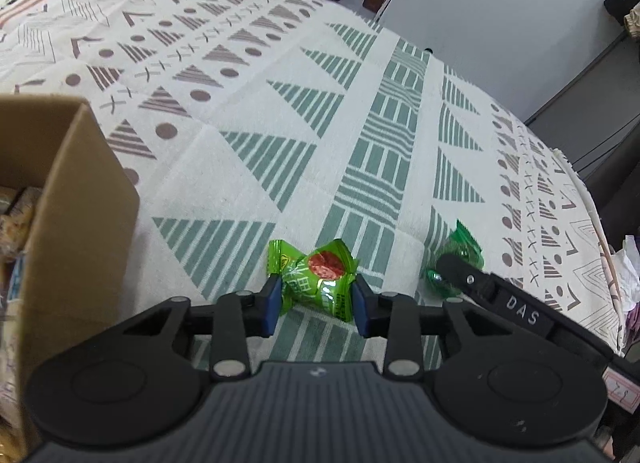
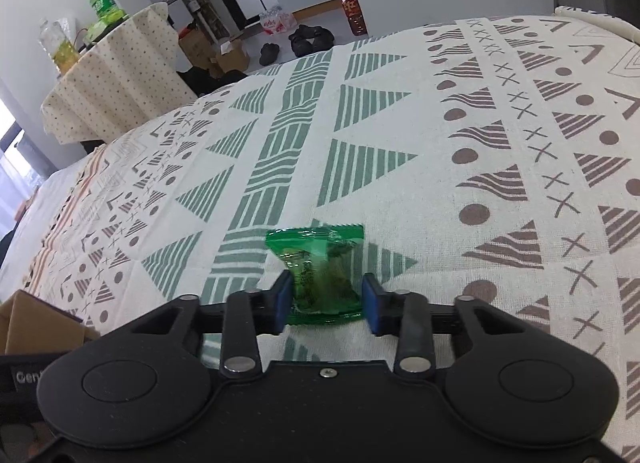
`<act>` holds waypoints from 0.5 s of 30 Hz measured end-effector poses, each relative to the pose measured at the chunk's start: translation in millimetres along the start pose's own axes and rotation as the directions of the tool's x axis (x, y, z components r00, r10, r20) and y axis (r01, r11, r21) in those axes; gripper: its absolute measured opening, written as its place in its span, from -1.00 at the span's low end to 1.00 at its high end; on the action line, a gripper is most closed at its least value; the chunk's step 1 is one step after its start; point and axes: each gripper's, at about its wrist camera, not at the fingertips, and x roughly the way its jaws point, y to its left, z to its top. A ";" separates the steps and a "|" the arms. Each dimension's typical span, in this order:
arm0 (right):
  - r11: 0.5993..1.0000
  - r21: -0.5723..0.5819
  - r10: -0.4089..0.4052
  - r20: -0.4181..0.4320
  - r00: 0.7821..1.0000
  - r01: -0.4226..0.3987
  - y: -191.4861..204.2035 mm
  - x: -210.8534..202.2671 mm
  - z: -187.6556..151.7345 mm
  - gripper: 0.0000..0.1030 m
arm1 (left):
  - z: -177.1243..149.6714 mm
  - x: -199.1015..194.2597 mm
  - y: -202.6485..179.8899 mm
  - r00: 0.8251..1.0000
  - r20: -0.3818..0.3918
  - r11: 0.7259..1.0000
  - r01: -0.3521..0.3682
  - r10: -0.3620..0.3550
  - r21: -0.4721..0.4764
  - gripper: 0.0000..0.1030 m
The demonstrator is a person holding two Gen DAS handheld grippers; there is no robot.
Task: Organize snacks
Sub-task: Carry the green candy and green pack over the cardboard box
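My left gripper (image 1: 316,299) is shut on a light green snack packet with a red picture (image 1: 320,277), just above the patterned cloth. My right gripper (image 2: 326,301) is shut on a dark green clear snack packet (image 2: 320,275) that rests on the cloth. In the left wrist view the right gripper's finger (image 1: 460,267) shows at the right, against that dark green packet (image 1: 460,245). A cardboard box (image 1: 80,199) with several snacks inside stands at the left.
The patterned cloth (image 1: 280,111) covers a rounded table. The box's corner (image 2: 40,323) shows at the lower left of the right wrist view. Behind the table stand a small dotted-cloth table with bottles (image 2: 116,83), shoes (image 2: 310,41) and boxes on the floor.
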 end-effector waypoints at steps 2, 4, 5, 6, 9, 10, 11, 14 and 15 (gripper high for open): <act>1.000 0.007 0.005 -0.003 1.000 -0.005 0.6 -5.0 -0.5 -0.45 | 0.9 -4.7 0.8 1.000 0.007 1.000 -0.004 0.004 -0.005 -0.33; 1.000 0.017 0.009 -0.003 1.000 -0.009 1.2 -9.9 -2.0 -0.47 | 1.4 -10.3 1.1 1.000 0.016 1.000 -0.005 0.005 -0.007 -0.33; 1.000 0.020 0.012 0.000 1.000 -0.012 1.6 -12.1 -2.7 -0.47 | 1.6 -13.6 0.3 1.000 0.024 1.000 -0.005 0.005 -0.004 -0.33; 1.000 0.020 0.015 0.001 1.000 -0.015 2.8 -14.4 -3.5 -0.48 | 1.6 -16.8 -0.4 1.000 0.029 1.000 -0.004 0.004 -0.003 -0.33; 1.000 0.019 0.014 0.001 1.000 -0.014 6.9 -22.7 -6.5 -0.48 | 0.0 -25.7 -2.9 0.999 0.042 1.000 -0.003 0.003 0.003 -0.33; 1.000 0.020 0.014 0.000 1.000 -0.014 8.1 -25.9 -7.6 -0.48 | -1.0 -28.9 -3.9 0.999 0.047 1.000 -0.004 0.004 0.006 -0.33; 1.000 0.022 0.012 0.001 1.000 -0.012 9.4 -29.2 -8.5 -0.48 | -2.3 -32.7 -5.0 0.999 0.053 1.000 -0.005 0.004 0.011 -0.33; 1.000 0.029 0.009 0.009 1.000 -0.009 13.1 -40.8 -10.3 -0.48 | -7.5 -44.6 -7.0 0.998 0.067 1.000 -0.004 0.003 0.019 -0.33; 1.000 0.030 0.007 0.013 1.000 -0.007 14.6 -45.2 -10.5 -0.48 | -9.3 -48.8 -7.6 0.997 0.072 1.000 -0.004 0.002 0.023 -0.33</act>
